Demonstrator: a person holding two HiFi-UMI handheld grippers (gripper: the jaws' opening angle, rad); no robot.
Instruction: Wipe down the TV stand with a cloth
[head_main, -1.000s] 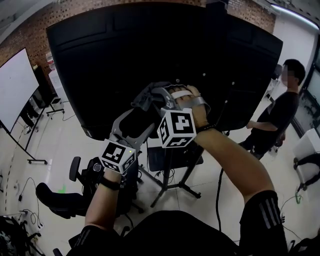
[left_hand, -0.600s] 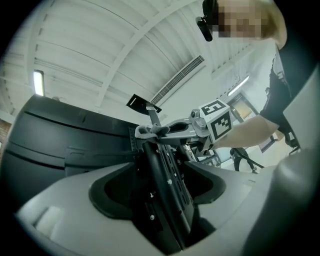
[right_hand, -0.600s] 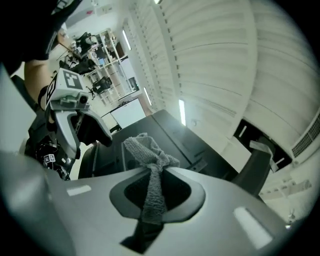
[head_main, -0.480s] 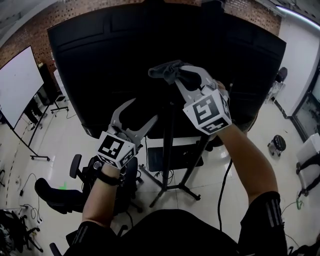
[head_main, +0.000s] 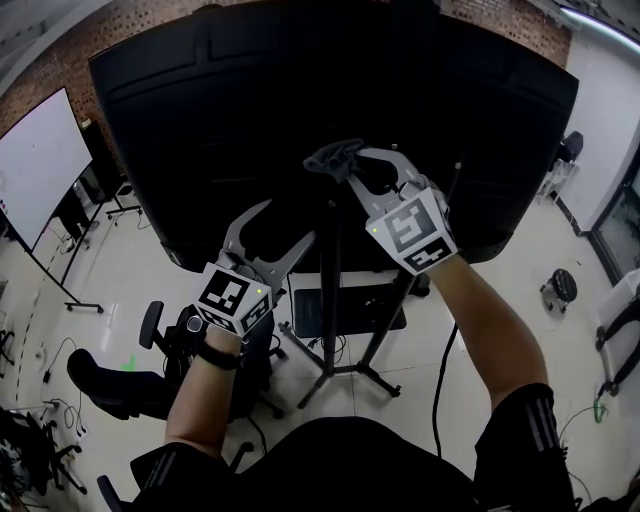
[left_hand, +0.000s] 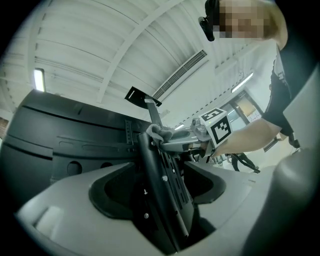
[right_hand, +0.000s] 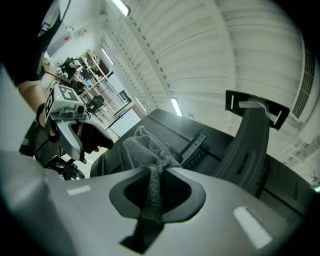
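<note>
The back of a large black TV (head_main: 250, 100) sits on a black stand column (head_main: 331, 300) with splayed legs on the floor. My right gripper (head_main: 338, 160) is shut on a grey cloth (head_main: 330, 155) and presses it on the top of the column, against the TV's back. In the right gripper view the cloth (right_hand: 150, 150) hangs bunched between the closed jaws, with the stand's bracket (right_hand: 250, 135) to the right. My left gripper (head_main: 288, 222) is open lower down. The column (left_hand: 160, 185) stands between its spread jaws, with the cloth (left_hand: 159, 132) above.
A black shelf with a box (head_main: 350, 310) hangs low on the stand, and a cable (head_main: 438, 380) runs down to the floor. An office chair (head_main: 110, 390) stands at the lower left, a whiteboard (head_main: 35, 160) at the left, a stool (head_main: 560, 285) at the right.
My right gripper has carried the cloth up and to the right onto the column's top, then slightly down. The left gripper has hardly moved. The person at the right has left the view.
</note>
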